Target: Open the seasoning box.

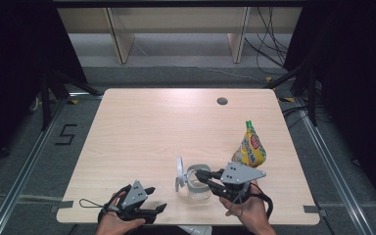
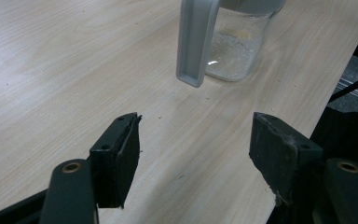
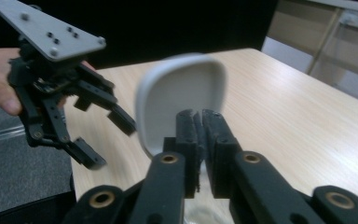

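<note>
Jar: a clear glass jar stands near the front edge of the table, its grey lid swung open and upright on the left side.
Right claw: the right gripper comes in from the jar's right, jaws nearly together at the rim; it seems clenched on the rim's edge, though the right gripper view is blurred there.
Left claw: the left gripper sits low to the jar's left, well apart from it, jaws spread with nothing between them (bare tabletop shows in the gap).
Lid from the left claw: hangs ahead of the jaws, untouched.
Snack bag: a yellow bag stands behind the right gripper, near the jar.
</note>
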`<action>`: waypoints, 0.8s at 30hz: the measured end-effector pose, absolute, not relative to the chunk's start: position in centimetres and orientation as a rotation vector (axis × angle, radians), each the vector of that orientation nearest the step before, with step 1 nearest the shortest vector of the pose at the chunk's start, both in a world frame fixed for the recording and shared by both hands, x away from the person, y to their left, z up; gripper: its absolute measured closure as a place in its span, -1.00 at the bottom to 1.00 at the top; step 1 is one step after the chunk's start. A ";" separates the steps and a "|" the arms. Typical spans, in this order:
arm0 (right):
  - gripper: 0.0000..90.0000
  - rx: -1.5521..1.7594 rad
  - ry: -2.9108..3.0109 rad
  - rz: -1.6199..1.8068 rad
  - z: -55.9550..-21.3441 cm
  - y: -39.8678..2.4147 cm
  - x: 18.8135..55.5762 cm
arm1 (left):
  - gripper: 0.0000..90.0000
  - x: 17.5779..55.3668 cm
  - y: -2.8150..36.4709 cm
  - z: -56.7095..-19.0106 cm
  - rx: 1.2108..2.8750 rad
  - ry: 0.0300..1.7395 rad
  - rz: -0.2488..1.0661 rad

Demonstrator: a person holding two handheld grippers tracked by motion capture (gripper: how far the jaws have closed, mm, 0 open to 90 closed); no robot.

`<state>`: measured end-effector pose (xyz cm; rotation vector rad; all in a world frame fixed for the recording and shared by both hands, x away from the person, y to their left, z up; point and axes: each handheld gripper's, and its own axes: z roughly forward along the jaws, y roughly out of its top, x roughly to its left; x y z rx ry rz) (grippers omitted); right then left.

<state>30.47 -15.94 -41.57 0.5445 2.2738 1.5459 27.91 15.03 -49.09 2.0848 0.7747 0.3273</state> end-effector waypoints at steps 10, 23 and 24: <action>0.47 0.746 2.255 1.487 -44.3 -21.4 28.9 | -0.43 27.7 14.5 -49.4 2.090 0.796 0.365; 0.23 0.950 2.157 1.334 -45.9 -26.4 28.1 | -0.44 27.7 14.1 -49.6 2.105 0.785 0.358; 0.22 0.974 2.158 1.322 -46.0 -26.6 28.1 | -0.44 27.7 14.2 -49.6 2.107 0.781 0.361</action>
